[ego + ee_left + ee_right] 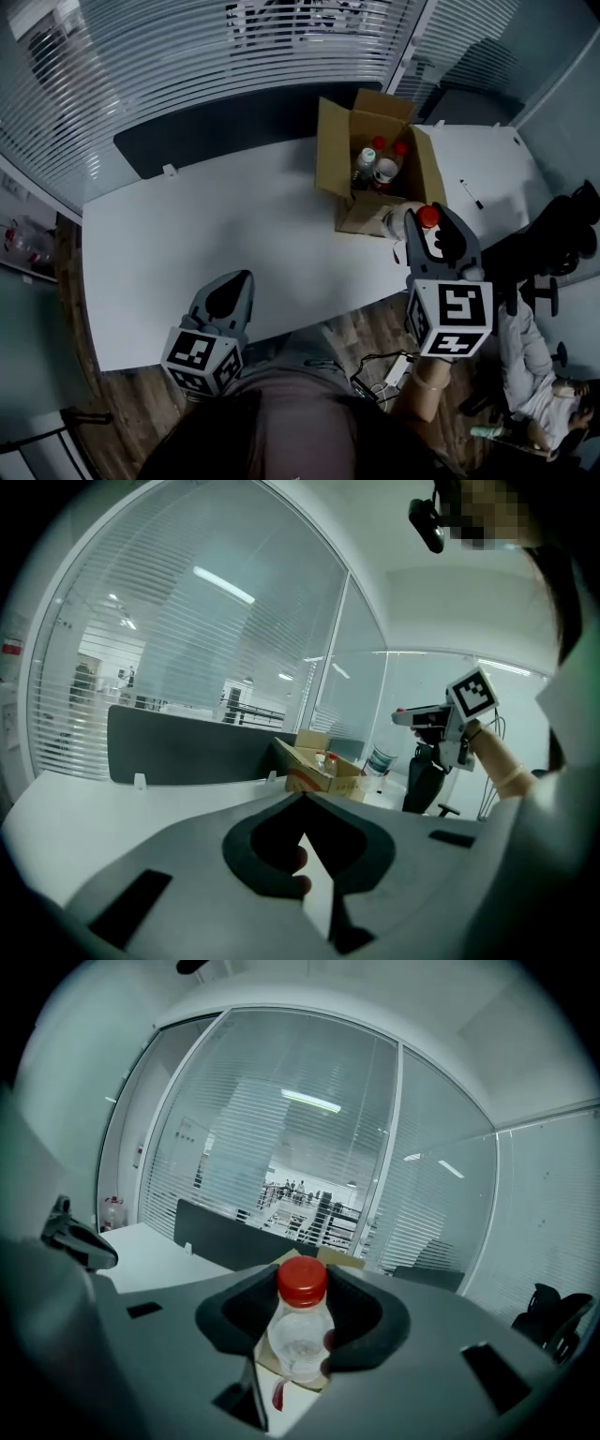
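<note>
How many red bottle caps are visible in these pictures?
3. Two red caps stand inside the cardboard box; the third cap tops the bottle held in the right gripper. More may hide inside.

— Was it bright?
— Dim, bluish; white ceiling strip lights (309, 1101) glared through glass; all 3 views bent at dark edges; the clear red-capped plastic bottle (300, 1326) was soft.

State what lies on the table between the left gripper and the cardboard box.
Only bare white table lies between the left gripper and the cardboard box; the head view shows this.
</note>
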The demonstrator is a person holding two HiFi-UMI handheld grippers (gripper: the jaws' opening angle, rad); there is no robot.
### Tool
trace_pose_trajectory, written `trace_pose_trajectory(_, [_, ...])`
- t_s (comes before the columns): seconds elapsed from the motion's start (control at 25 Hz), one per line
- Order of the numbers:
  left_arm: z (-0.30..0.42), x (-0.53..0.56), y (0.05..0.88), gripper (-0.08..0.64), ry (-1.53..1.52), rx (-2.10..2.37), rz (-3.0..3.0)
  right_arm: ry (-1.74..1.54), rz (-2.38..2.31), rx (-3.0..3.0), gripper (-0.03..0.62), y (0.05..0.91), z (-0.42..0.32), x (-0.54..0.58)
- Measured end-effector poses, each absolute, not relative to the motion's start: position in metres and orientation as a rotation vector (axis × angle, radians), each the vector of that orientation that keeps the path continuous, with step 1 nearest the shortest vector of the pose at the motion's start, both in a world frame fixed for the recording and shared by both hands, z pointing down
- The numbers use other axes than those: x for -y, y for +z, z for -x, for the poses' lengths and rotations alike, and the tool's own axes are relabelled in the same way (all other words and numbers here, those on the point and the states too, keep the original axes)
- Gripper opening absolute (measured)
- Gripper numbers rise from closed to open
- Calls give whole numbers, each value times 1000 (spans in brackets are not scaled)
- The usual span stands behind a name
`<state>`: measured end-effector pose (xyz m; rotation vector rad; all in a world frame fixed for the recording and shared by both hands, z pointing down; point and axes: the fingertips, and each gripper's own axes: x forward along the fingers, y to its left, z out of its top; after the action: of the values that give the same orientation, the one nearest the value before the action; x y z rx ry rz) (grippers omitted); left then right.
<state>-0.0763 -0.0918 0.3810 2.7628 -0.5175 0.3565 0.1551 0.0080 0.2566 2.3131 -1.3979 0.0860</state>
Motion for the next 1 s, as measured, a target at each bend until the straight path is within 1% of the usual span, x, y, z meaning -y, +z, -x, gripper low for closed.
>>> trace_pose_trajectory(0.52, [124,93,392,6,393,560,-2754,153,-2187,1530,172,300,-88,31])
trace_pose_trajectory(1.0, [175,113,398,6,387,817,-2682,145,-2018,1773,172,320,-33,99])
